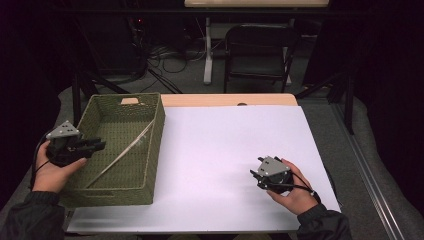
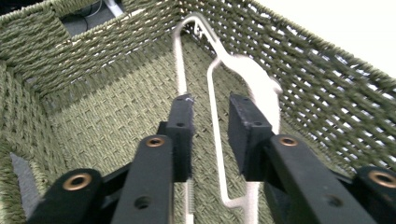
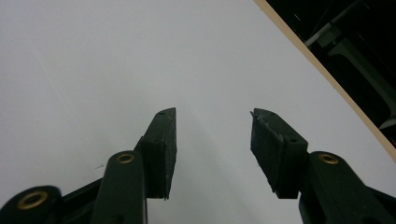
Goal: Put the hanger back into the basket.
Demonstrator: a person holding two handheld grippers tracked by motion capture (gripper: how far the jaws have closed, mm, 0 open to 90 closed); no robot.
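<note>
A white wire clothes hanger (image 1: pixel 122 151) already lies inside the green woven basket (image 1: pixel 154 145); the left gripper (image 2: pixel 210 126) hovers above it, jaws narrowly apart, empty. The right gripper (image 1: pixel 256 175) rests wide-jawed on the white worktop (image 1: pixel 225 145).

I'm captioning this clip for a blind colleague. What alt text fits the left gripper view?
The left gripper, jaws open, points down into a green woven basket, with a thin white wire hanger running between the jaws. The hanger lies on the basket floor and leans up toward the far corner.
</note>
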